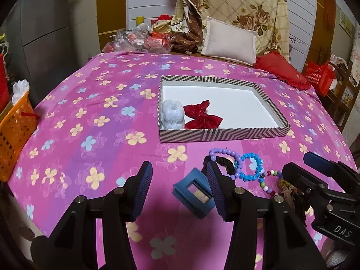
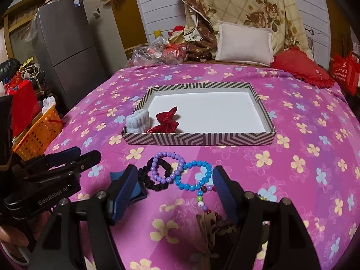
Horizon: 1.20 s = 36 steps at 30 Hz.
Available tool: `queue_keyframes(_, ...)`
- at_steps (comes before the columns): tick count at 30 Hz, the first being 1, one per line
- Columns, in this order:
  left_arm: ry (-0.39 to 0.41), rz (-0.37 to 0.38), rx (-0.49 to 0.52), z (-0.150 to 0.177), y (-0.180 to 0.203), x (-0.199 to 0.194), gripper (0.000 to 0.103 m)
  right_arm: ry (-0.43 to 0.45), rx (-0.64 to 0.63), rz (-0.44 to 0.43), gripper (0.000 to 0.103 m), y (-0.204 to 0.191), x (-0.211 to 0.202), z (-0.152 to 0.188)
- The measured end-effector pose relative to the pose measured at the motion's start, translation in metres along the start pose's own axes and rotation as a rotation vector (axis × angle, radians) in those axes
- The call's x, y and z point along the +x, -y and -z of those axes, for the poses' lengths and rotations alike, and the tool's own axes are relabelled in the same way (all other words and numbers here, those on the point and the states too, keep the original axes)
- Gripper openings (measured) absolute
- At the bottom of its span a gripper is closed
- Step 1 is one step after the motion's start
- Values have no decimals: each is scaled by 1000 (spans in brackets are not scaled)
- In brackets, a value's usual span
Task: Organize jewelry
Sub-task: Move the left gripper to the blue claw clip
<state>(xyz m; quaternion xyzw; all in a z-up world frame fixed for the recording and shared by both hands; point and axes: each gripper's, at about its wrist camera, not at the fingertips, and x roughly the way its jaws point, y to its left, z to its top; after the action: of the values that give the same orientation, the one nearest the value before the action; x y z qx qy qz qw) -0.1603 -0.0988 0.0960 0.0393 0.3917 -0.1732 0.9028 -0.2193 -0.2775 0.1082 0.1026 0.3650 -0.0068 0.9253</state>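
A striped shallow box (image 1: 225,132) (image 2: 202,139) lies on the pink flowered bedspread. It holds a pale blue fluffy scrunchie (image 1: 172,114) (image 2: 137,118) and a red velvet bow (image 1: 201,117) (image 2: 167,119). In front of the box lie a purple bead bracelet (image 1: 234,157) (image 2: 166,168), a blue bead bracelet (image 1: 252,166) (image 2: 195,175), a black scrunchie (image 1: 225,163) (image 2: 155,177), a multicoloured bead string (image 1: 267,182) (image 2: 203,199) and a blue square hair clip (image 1: 194,196) (image 2: 135,187). My left gripper (image 1: 180,189) is open with the clip between its fingers, untouched. My right gripper (image 2: 173,191) is open over the bracelets.
An orange basket (image 1: 15,132) (image 2: 38,135) stands at the bed's left edge. Pillows (image 1: 229,40) (image 2: 245,43), a red cushion (image 1: 281,69) and bagged clutter (image 1: 139,38) lie at the bed's head. A grey fridge (image 2: 65,51) stands to the left.
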Motion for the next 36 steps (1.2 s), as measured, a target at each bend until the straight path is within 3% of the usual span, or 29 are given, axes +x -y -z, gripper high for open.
queue_keyframes(7,-11,2,5,13,3,-5,49,-6,3,-2,78,0,-6,7)
queue_keyframes(36,-59,19,-8,26,9,-1,49,-54,0,-6,79,2,0,22)
